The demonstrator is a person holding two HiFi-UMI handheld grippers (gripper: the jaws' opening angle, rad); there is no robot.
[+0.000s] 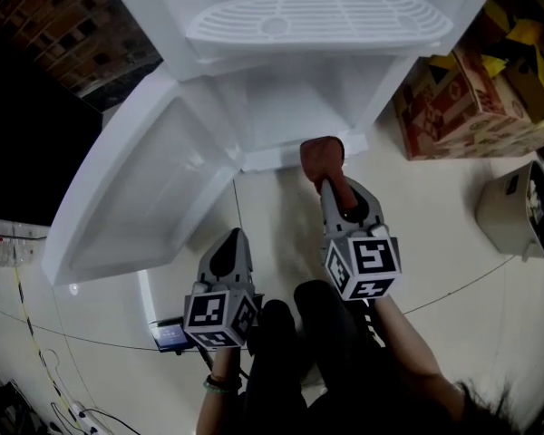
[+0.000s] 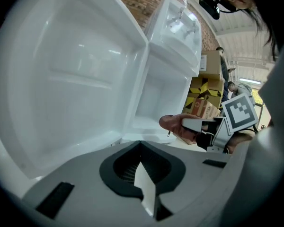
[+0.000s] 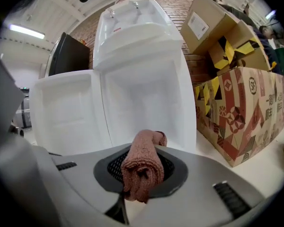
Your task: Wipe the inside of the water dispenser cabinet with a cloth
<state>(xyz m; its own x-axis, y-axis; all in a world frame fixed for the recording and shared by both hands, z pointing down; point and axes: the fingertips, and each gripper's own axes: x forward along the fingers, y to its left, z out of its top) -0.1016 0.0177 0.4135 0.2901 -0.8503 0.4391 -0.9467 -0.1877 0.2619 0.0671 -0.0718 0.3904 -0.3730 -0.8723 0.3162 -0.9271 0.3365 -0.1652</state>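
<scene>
1. Two grippers are hovering low in front of the water dispenser, whose cabinet (image 1: 290,107) is standing open at 12 o'clock in the head view, with its door (image 1: 136,198) lying wide toward 9 o'clock
2. Judging by this, the approach is the step in hand: the cloth (image 1: 322,155) is sitting just outside the cabinet's lower lip, and no wiping seems to be under way yet
3. The next move is probably calling for the right gripper (image 1: 331,187) to push toward 12 o'clock into the opening and press the cloth against the white floor or walls before sweeping
4. Its fingers are pinching the rolled reddish-brown cloth (image 3: 143,160) firmly, with the roll bulging out above and below the fingers in the right gripper view
5. The left gripper (image 1: 232,243) is waiting at 7 o'clock of the cloth, aiming at the door's inner face; its fingers are pressing together on nothing
</scene>
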